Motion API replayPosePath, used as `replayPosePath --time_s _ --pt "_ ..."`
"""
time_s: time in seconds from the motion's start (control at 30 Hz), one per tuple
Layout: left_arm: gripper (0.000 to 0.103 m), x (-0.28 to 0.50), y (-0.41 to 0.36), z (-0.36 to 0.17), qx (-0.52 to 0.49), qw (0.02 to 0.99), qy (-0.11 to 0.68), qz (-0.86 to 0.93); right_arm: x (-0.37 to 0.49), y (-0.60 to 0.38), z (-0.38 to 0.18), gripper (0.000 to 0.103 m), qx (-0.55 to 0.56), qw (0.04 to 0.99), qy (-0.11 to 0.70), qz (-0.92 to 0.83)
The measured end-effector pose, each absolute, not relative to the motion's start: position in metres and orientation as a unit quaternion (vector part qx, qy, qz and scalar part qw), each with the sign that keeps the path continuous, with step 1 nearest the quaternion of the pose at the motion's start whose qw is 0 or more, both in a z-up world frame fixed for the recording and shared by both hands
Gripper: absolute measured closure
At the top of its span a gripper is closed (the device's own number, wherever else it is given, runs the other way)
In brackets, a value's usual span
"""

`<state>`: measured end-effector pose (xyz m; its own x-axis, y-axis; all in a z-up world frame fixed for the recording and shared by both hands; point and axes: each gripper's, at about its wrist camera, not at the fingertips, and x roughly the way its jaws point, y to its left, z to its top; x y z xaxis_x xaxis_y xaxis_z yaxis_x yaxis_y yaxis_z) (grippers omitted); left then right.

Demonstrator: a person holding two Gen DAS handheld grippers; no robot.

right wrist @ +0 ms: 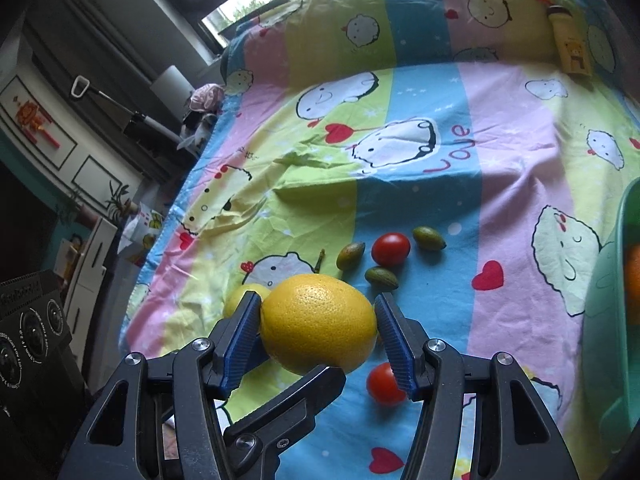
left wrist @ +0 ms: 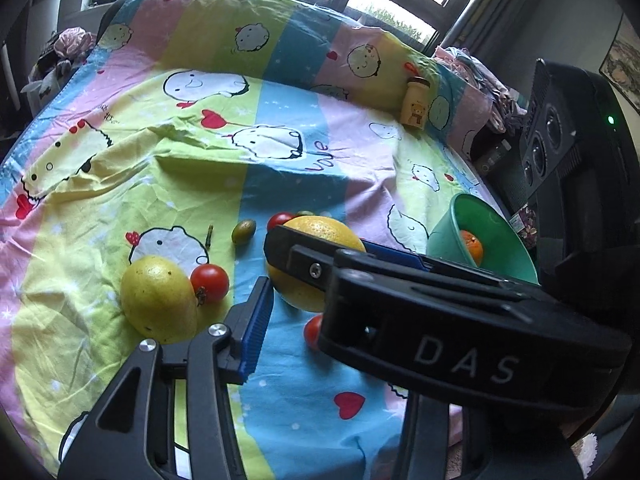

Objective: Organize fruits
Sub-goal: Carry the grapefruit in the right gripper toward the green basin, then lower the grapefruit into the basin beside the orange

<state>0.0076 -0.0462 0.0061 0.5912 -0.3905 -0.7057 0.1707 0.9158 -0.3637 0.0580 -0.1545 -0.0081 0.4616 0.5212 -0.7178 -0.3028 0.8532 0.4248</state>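
A large yellow citrus fruit (right wrist: 318,322) lies on the cartoon bedsheet between the blue pads of my right gripper (right wrist: 318,320), which close on both its sides. It also shows in the left wrist view (left wrist: 316,240), with the right gripper (left wrist: 320,256) across it. My left gripper (left wrist: 320,320) is open and empty, its left pad (left wrist: 256,324) beside the fruit. A yellow mango (left wrist: 158,300) and a red tomato (left wrist: 210,282) lie to the left. More tomatoes (right wrist: 391,249) (right wrist: 383,384) and small green fruits (right wrist: 429,238) lie around. A green bowl (left wrist: 444,236) holds an orange (left wrist: 472,246).
A small yellow bear-print bottle (left wrist: 415,106) stands at the far right of the bed against the raised bedding. Black speaker-like gear (left wrist: 560,152) stands past the bed's right edge. A small stem (left wrist: 209,236) lies on the sheet.
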Motion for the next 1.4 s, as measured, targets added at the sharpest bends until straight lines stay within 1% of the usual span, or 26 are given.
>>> replayPosePath --time_s 0.3,0.63,1.07,1.4 --pt "0.058 0.004 -0.083 0.042 -0.088 0.901 0.378 -0.193 0.043 -0.197 0.027 0.042 0.156 0.875 0.401 0.222" --pt "0.058 0.004 -0.132 0.063 -0.056 0.901 0.351 -0.248 0.028 -0.25 0.047 0.042 0.189 0.897 0.359 0.176" --pt "0.058 0.008 -0.195 0.072 -0.022 0.888 0.336 -0.312 0.013 -0.32 0.051 0.042 0.248 0.905 0.327 0.114" --pt "0.058 0.013 -0.236 0.063 -0.009 0.867 0.346 -0.358 0.005 -0.364 0.041 0.042 0.284 0.901 0.323 0.064"
